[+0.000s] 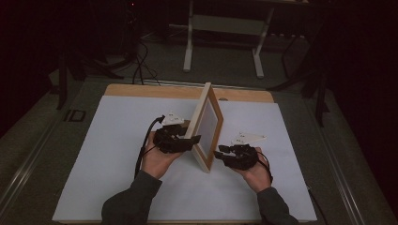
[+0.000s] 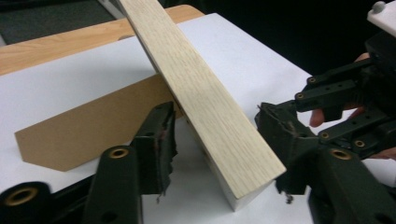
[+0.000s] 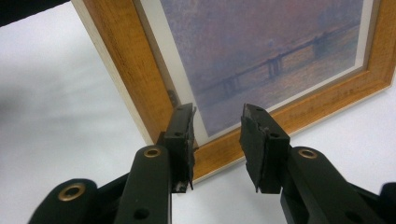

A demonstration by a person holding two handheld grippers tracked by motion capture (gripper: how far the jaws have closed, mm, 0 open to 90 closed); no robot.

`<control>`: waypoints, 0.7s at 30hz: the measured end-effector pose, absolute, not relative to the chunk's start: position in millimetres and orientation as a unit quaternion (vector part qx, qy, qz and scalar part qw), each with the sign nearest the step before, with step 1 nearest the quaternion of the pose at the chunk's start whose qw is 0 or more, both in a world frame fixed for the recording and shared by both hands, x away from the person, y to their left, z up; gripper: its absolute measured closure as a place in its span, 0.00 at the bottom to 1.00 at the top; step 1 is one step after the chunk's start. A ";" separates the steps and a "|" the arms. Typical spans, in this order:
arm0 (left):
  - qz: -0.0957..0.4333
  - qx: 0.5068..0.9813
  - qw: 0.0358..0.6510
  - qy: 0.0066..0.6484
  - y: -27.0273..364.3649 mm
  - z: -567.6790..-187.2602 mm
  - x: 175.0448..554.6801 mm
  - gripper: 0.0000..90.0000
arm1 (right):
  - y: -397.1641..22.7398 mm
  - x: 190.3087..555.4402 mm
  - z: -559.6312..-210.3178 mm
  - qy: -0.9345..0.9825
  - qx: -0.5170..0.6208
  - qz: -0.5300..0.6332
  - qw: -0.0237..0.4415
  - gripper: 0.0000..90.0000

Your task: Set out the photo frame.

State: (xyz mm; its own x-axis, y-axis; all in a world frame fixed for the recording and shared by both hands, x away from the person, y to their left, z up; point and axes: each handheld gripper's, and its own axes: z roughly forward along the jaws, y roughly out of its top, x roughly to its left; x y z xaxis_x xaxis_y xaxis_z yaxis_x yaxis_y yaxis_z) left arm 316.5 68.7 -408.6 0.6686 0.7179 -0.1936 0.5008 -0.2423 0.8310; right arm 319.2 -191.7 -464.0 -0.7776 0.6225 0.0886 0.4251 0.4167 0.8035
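Standing upright on its lower edge, a wooden picture frame (image 1: 206, 125) rests on the white sheet (image 1: 117, 140) that covers the wooden table (image 1: 141, 90), between the person's two hands.

In the left gripper view the frame's pale side edge (image 2: 205, 100) runs between the two black jaws of the left gripper (image 1: 187, 139). The jaws straddle that edge with a gap showing on both sides, so they stand fairly wide and press on nothing that I can see. A brown cardboard easel flap (image 2: 88, 126) spreads from the back of the frame onto the sheet, just beyond the left-hand jaw.

The right gripper (image 1: 220, 152) sits at the frame's front, near its lower corner. In the right gripper view its jaws are parted to a middling width and point at the glazed front, where a hazy purple print of a bridge (image 3: 261, 51) sits inside a white mat and an orange-brown moulding (image 3: 126, 70). Whether its tips touch the moulding cannot be told.

The right gripper also appears in the left gripper view, beyond the frame's edge.
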 end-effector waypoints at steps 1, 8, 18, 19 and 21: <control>0.117 0.781 0.473 0.391 68.3 -408.3 315.9 0.55 | -191.9 319.3 -464.0 0.834 0.314 0.439 0.112 0.71; 0.123 0.779 0.470 0.396 67.2 -407.5 314.3 0.57 | -192.8 319.8 -463.3 0.833 0.315 0.441 0.114 0.71; 0.144 0.771 0.462 0.415 74.5 -406.3 315.4 0.64 | -194.8 320.8 -462.9 0.831 0.319 0.441 0.115 0.71; 0.144 0.771 0.462 0.415 74.5 -406.3 315.4 0.65 | -194.8 320.8 -462.9 0.831 0.319 0.441 0.115 0.71; 0.148 0.767 0.462 0.419 77.1 -406.4 316.3 0.66 | -194.2 321.0 -463.1 0.830 0.319 0.442 0.115 0.70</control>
State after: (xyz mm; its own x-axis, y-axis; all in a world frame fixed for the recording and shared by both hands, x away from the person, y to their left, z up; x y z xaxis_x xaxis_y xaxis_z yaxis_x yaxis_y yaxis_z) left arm 316.3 77.1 -406.4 0.6047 0.7802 -0.1604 0.5069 -0.2216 0.8331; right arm 321.0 -194.2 -463.1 -0.7701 0.6314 0.0914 0.4285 0.4057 0.8073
